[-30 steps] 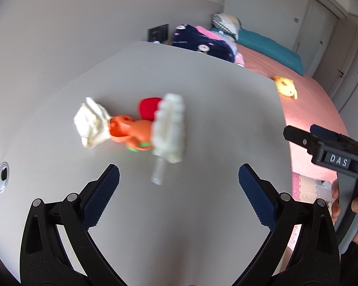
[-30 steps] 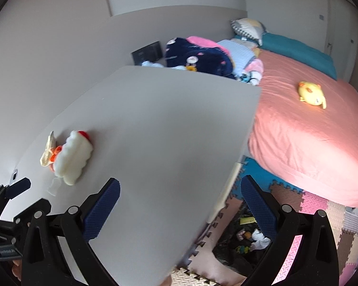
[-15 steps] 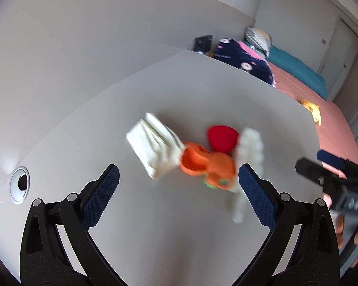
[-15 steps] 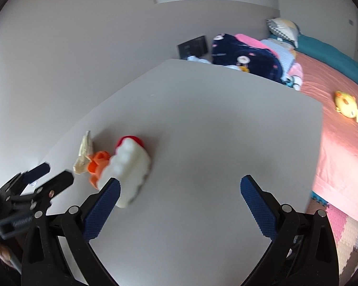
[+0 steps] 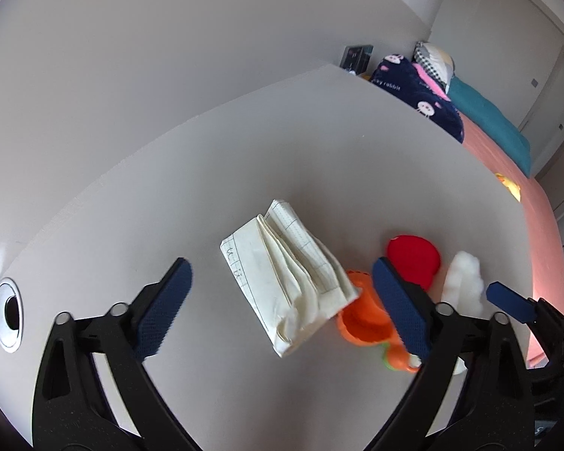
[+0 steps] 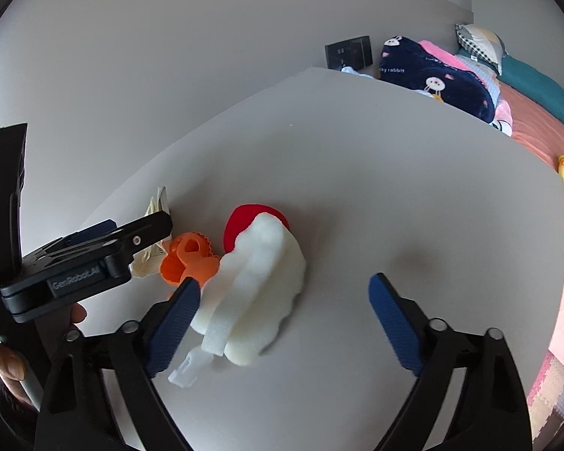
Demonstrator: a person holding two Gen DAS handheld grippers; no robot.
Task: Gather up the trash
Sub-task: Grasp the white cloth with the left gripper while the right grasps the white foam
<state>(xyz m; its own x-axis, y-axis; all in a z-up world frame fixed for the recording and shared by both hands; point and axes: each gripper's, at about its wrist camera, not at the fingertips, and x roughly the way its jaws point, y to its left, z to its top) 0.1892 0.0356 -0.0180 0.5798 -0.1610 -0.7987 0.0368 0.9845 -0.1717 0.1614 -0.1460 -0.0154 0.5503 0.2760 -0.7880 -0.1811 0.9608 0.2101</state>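
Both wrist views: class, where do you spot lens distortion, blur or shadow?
Left wrist view: the table edge bows in a fisheye curve; folded paper is sharp. Right wrist view: a soft shadow darkens the table right of the white foam; the clear plastic piece looks slightly blurred.

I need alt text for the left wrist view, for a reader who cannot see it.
The left gripper, its blue fingers closing but touching nothing, brackets a crumpled sheet of lined paper on a grey table. Beside the paper lie an orange plastic piece, a red lid and white foam.
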